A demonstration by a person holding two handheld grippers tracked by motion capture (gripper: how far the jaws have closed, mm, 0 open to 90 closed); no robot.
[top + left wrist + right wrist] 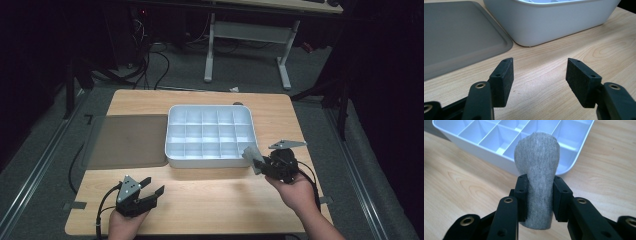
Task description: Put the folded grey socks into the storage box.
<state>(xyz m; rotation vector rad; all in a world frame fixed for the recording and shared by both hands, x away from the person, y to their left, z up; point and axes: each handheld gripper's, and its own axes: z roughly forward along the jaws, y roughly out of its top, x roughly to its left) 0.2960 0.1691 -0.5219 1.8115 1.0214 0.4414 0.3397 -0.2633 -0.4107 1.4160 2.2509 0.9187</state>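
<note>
Starting at the left, the left claw (pixel 151 192) rests low over the worktop (pixel 210 192) near its front edge, jaws standing well apart with nothing between them. From the left gripper view it faces the grey mat (pixel 456 32) and the near wall of the white divided tray (pixel 554 22). It is idle, so little can go wrong there unless it drifts forward and nudges the tray.

The tray (pixel 172 150) sits mid-worktop, its compartments looking empty.

To the right, the right claw (pixel 539 195) is clamped on a rolled grey sock (pixel 537 170), held just off the tray's near right corner. The jaws pinch only the lower half; the rounded upper end stands free and bulges wider than the grip. My worry is that this soft roll could loosen or slump, or that its fat end could catch on a divider and land across two cells. A tilted approach might also knock the tray's rim and shift it.
</note>
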